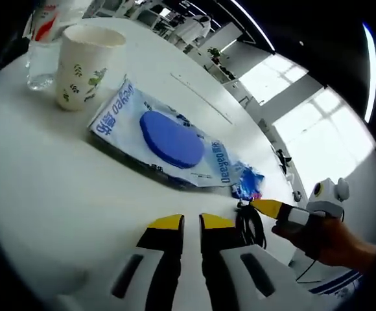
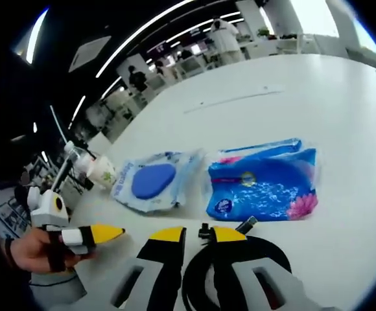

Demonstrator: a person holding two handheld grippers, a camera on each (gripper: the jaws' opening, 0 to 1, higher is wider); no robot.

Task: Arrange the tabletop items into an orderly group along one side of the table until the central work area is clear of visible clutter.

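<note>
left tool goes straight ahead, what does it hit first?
Likely the flat white-and-blue wipes pack with the round blue lid, lying across the white table beyond the left tool; depth unclear.

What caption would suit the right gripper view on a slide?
Right gripper reaching over a coiled black cable on a white table, toward a blue tissue pack and wet-wipes pack.

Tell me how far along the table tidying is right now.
Partly done: the paper cup, wipes pack and blue tissue pack already lie in a rough row. In hand: the right tongs straddle the black cable coil. Left: placing that coil with the row; the left tongs carry nothing.
</note>
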